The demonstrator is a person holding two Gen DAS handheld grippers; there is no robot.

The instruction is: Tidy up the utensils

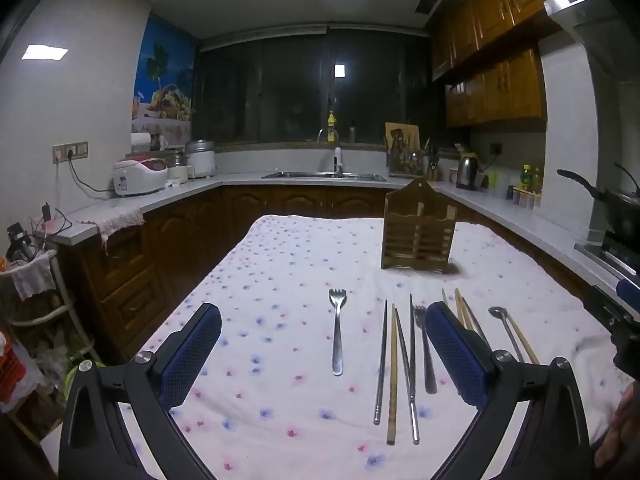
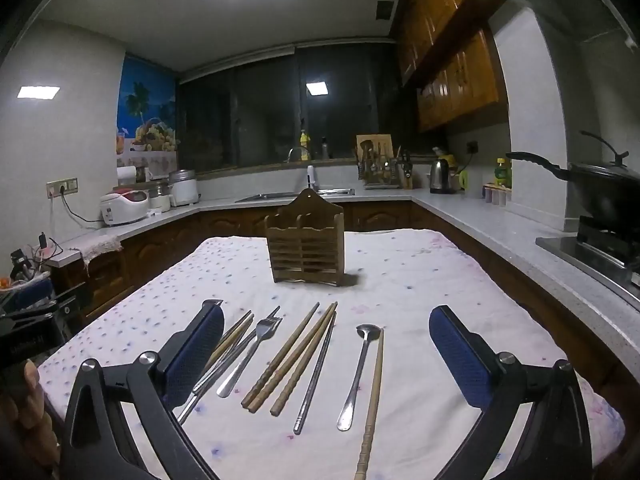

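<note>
Left wrist view | left gripper (image 1: 322, 344) spread wide, empty | fork (image 1: 338, 334) lies alone on cloth (image 1: 280, 264) between its fingers, handle toward us, tines toward rack (image 1: 418, 232) | right gripper (image 2: 326, 344) also wide, empty, over chopsticks (image 2: 288, 360) and spoon (image 2: 358, 372) | left nearer fork
</note>
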